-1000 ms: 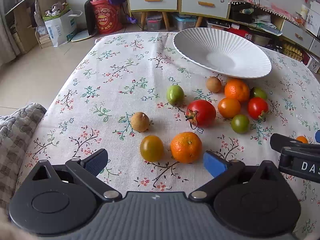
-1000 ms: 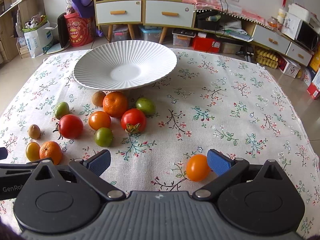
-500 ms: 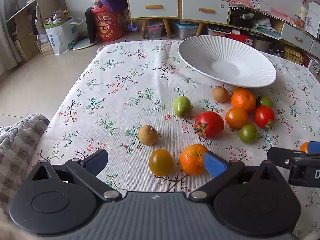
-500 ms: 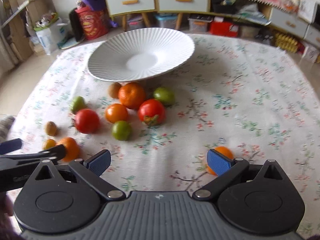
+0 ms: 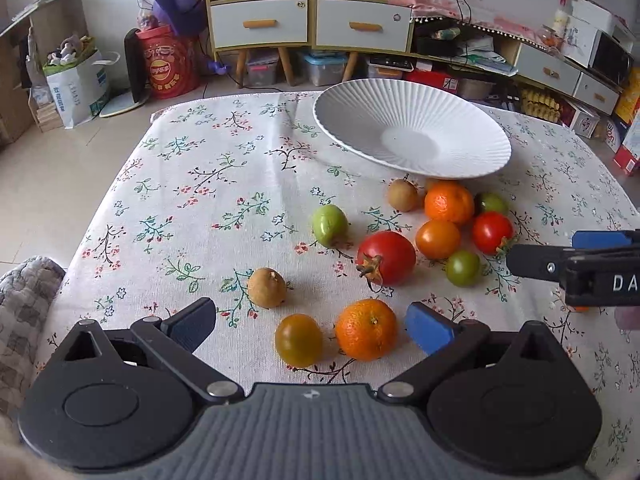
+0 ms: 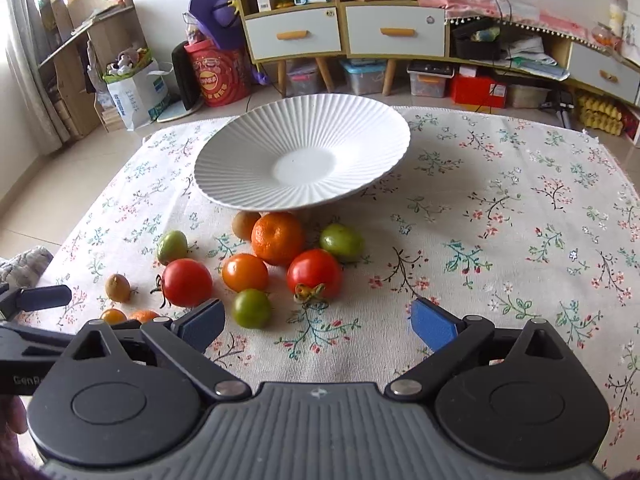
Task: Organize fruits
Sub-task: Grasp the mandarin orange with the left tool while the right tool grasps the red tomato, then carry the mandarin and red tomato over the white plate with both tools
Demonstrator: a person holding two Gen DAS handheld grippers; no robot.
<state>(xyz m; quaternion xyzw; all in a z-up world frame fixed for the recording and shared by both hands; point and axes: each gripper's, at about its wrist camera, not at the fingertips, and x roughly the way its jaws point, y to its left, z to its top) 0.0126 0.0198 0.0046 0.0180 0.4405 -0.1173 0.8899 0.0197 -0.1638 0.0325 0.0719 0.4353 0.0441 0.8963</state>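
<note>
Lying on the near cloth, the orange mandarin is now framed between the wide-open, empty pads of the left gripper, which has been brought closer. The right gripper, also open and empty, has been drawn back. The white plate stays unfilled.

**Two black handheld grippers with blue pads**

The left gripper has a black frame, a grey ribbed centre, round black discs and silver screws. The right gripper looks the same. Each finger ends in a blue pad. White letters mark the side bodies.
</note>
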